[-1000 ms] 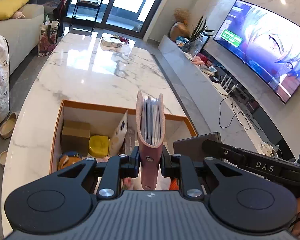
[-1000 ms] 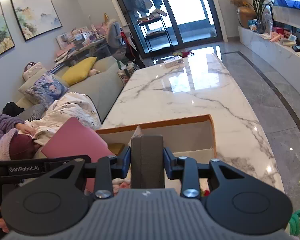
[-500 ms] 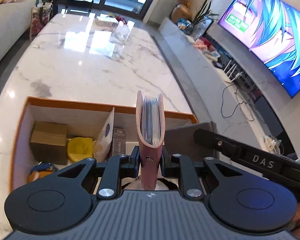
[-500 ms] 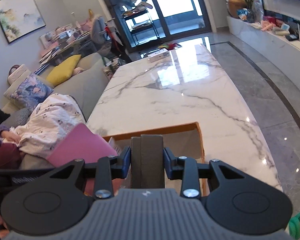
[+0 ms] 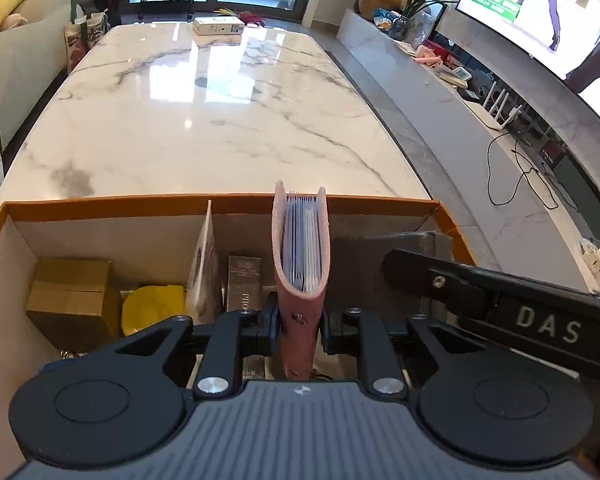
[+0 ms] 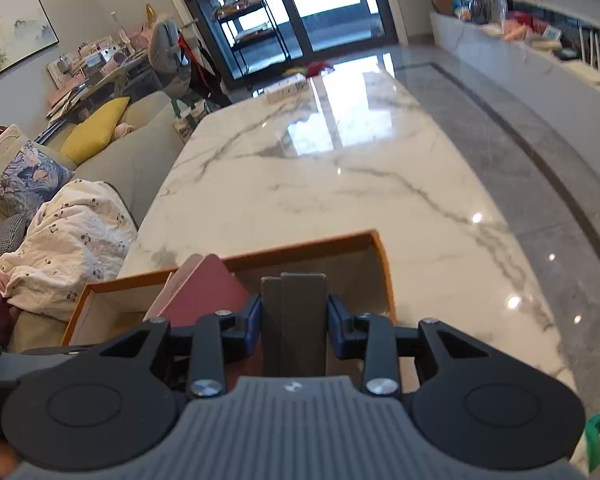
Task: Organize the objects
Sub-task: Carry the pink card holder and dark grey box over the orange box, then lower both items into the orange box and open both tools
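My left gripper [image 5: 299, 322] is shut on a pink card holder [image 5: 300, 248] full of card sleeves, held upright over the open orange-rimmed box [image 5: 140, 203]. My right gripper [image 6: 293, 326] is shut on a dark grey wallet [image 6: 293, 320], held upright over the box's right end [image 6: 376, 256]. The grey wallet [image 5: 364, 264] shows right of the pink holder in the left wrist view; the pink holder [image 6: 204, 292] shows left of the wallet in the right wrist view.
Inside the box are a brown carton [image 5: 70, 296], a yellow object [image 5: 152, 310], a white packet [image 5: 204, 268] standing upright and a small brown box [image 5: 242, 284]. The box stands on a marble table [image 5: 220, 120]; a white box [image 5: 218, 25] lies at the far end. A sofa [image 6: 132, 160] is left.
Both grippers have moved down and closer to the box, each keeping its hold. The box now fills more of both views.
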`<state>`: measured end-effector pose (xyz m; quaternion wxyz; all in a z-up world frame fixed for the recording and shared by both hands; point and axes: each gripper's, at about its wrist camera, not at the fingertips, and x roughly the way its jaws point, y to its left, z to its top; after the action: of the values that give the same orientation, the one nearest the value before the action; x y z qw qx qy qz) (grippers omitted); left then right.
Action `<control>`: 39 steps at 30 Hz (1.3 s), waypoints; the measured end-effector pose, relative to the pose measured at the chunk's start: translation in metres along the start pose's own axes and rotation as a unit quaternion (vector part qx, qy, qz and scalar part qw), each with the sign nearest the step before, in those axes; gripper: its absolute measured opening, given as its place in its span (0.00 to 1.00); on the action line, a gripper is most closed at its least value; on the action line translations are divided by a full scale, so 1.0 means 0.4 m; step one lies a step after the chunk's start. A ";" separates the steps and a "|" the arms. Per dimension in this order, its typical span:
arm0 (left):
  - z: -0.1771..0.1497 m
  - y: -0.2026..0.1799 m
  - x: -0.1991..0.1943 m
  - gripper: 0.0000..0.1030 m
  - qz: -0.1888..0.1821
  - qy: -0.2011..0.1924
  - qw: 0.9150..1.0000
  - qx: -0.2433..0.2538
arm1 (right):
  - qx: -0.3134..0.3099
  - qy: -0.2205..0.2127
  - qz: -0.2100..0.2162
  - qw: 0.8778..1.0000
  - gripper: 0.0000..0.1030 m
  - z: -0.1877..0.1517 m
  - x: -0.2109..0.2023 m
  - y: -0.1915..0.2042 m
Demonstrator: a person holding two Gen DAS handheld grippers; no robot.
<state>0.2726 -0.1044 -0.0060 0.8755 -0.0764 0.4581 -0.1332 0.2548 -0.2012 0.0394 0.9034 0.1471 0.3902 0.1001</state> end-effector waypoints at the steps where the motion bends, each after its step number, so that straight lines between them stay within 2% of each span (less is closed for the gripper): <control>1: -0.002 -0.004 0.002 0.21 0.000 -0.001 1.000 0.002 | 0.003 0.005 0.000 1.000 0.35 0.000 0.008 0.000; 4: -0.013 -0.016 0.009 0.21 0.011 -0.005 1.000 0.020 | 0.008 0.023 -0.006 1.000 0.35 0.000 0.031 0.005; 12: -0.016 0.003 0.007 0.27 -0.010 0.001 1.000 0.004 | -0.001 0.034 -0.016 0.999 0.35 0.010 0.046 0.017; 15: -0.011 0.012 -0.011 0.38 -0.022 -0.007 1.000 -0.003 | -0.009 0.038 -0.021 0.999 0.35 0.014 0.053 0.023; 16: -0.008 0.014 -0.017 0.47 -0.025 -0.008 1.000 -0.006 | -0.013 0.040 -0.023 0.999 0.35 0.015 0.053 0.023; 17: -0.007 0.017 -0.025 0.49 -0.028 -0.010 1.000 -0.007 | -0.016 0.041 -0.025 0.999 0.35 0.016 0.054 0.024; 23: -0.012 0.026 -0.063 0.49 -0.048 -0.004 0.999 -0.012 | -0.029 0.053 -0.026 0.998 0.36 0.011 0.051 0.042; 30: -0.030 0.036 -0.117 0.49 -0.026 -0.011 1.000 -0.010 | -0.029 0.069 -0.031 0.997 0.36 -0.011 0.066 0.050; 39: -0.043 0.047 -0.155 0.49 -0.006 -0.023 1.000 -0.009 | -0.021 0.055 -0.019 0.998 0.42 -0.014 0.056 0.040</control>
<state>0.2277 -0.0678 0.0280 0.8844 -0.0897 0.4384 -0.1327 0.2645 -0.1784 0.0262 0.8853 0.1149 0.4396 0.0989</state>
